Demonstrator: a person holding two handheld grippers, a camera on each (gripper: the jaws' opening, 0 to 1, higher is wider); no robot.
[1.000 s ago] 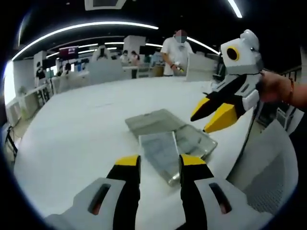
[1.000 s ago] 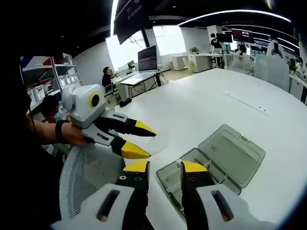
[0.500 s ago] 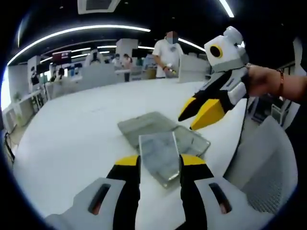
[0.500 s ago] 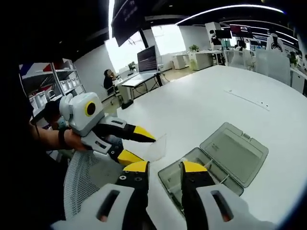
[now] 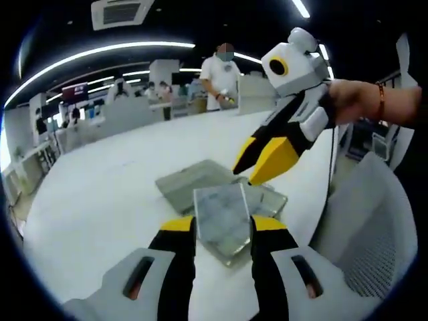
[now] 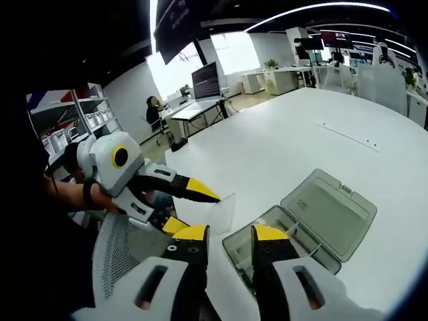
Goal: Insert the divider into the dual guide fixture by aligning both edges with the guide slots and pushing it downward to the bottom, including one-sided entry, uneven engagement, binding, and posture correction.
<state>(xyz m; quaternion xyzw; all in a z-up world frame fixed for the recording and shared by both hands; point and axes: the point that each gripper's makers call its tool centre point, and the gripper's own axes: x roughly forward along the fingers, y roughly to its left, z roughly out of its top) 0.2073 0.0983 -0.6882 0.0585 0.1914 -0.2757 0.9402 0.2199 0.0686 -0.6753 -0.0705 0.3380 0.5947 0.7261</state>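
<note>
A clear plastic divider (image 5: 222,215) stands upright between the jaws of my left gripper (image 5: 222,226), which is shut on its two side edges. Just beyond it, on the white table, lies the fixture, a grey see-through case (image 5: 194,179) with its lid folded flat open. My right gripper (image 5: 245,174) comes in from the right, jaws apart, tips hovering over the case's near tray. In the right gripper view, my right gripper (image 6: 229,234) is open with nothing in it above the case tray (image 6: 304,253). The left gripper (image 6: 190,208) holds the divider (image 6: 222,212) just left of the tray.
The white table (image 5: 100,194) stretches far beyond the case. A grey mesh chair (image 5: 364,227) stands by its near edge. A person (image 5: 219,73) stands at the far side, with desks and monitors (image 6: 206,81) further off. A hand (image 5: 358,100) holds the right gripper.
The right gripper has swung in and down until its tips hang over the case. The left gripper has carried the divider closer to the tray, still shut on it.
</note>
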